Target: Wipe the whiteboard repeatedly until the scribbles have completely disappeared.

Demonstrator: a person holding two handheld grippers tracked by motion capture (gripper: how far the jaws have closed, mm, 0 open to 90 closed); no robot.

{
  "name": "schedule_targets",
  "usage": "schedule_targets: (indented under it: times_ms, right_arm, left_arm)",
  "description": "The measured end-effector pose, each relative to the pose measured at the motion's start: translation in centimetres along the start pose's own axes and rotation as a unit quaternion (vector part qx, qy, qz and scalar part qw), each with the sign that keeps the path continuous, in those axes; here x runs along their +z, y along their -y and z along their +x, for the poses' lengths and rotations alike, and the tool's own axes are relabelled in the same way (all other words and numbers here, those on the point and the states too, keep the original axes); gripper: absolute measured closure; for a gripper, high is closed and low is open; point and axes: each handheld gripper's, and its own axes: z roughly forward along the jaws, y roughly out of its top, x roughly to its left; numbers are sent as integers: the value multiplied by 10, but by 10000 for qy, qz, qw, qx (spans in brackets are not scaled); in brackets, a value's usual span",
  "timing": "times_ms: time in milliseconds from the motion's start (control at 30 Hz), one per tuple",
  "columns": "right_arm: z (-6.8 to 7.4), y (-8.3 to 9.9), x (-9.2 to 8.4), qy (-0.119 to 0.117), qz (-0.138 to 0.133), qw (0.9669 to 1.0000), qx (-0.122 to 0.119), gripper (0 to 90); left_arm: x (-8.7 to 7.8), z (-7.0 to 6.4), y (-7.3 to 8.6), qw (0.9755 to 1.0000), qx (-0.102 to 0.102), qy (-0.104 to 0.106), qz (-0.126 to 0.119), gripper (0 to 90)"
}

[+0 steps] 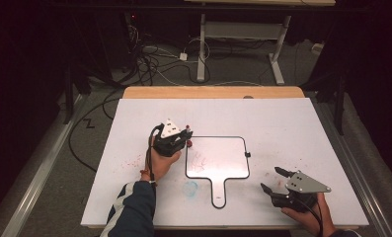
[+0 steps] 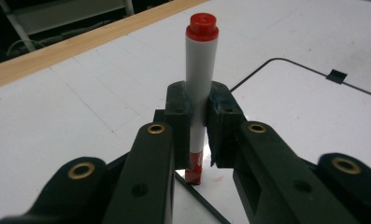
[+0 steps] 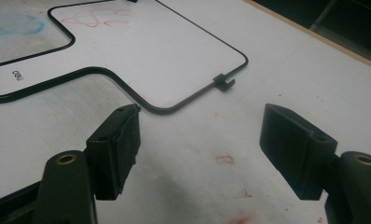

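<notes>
A small handled whiteboard [image 1: 223, 158] with a black rim lies mid-table, with faint red scribbles [image 1: 198, 162] on it. My left gripper [image 1: 186, 136] is shut on a red-capped white marker [image 2: 200, 88], held upright with its lower end at the board's top left corner [image 2: 192, 179]. The marker's red end [image 1: 190, 143] peeks out beside the jaws in the high view. My right gripper [image 1: 275, 178] rests open near the table's front right, nothing between its pads [image 3: 122, 144]. The board's corner and clip [image 3: 223, 81] lie ahead of it.
The white tabletop [image 1: 282, 123] carries red smudges [image 3: 225, 159] and a blue smear [image 1: 190, 187] left of the board's handle [image 1: 218, 195]. A wooden strip [image 1: 213, 92] edges the far side. Beyond it stand desk legs [image 1: 201, 49] and cables [image 1: 149, 64] on the floor.
</notes>
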Motion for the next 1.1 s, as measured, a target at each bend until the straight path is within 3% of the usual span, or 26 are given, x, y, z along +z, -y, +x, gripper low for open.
schedule_targets:
  times_ms: [67, 267, 533, 567, 600, 633, 700, 800, 1000, 1100]
  right_arm:
    - [0, 0, 0, -3, 8, 10000, -8, 299]
    - [1, 0, 1, -21, 13, 10000, -19, 299]
    - [1, -1, 1, -24, 12, 10000, -27, 299]
    - [2, -1, 1, -27, 9, 10000, -34, 299]
    - [2, -1, 1, -25, 10, 10000, -32, 299]
    - [1, -1, 1, -20, 8, 10000, -29, 299]
    - [1, -1, 0, -19, 9, 10000, -30, 299]
    - [0, 0, -1, -11, -13, 10000, -15, 299]
    - [0, 0, -1, -11, -12, 10000, -25, 299]
    - [1, 0, 0, -21, 10, 10000, -47, 299]
  left_arm:
    - [0, -4, 1, 10000, 54, 8, -10, 789]
    - [4, -31, 1, 9985, 223, 505, -52, 788]
    - [15, -72, -4, 9931, 554, 1028, -52, 788]
    - [18, -78, -4, 9932, 325, 1107, -172, 788]
    - [20, -82, -5, 9926, 310, 1163, -175, 788]
    - [19, -80, -7, 9918, 663, 1091, -23, 788]
    - [21, -82, -10, 9916, 771, 1035, 15, 789]
    - [21, -75, -10, 9932, 752, 886, 36, 789]
    - [24, -49, -12, 9977, 497, 455, 17, 789]
    - [26, -39, -11, 9985, 301, 452, -42, 789]
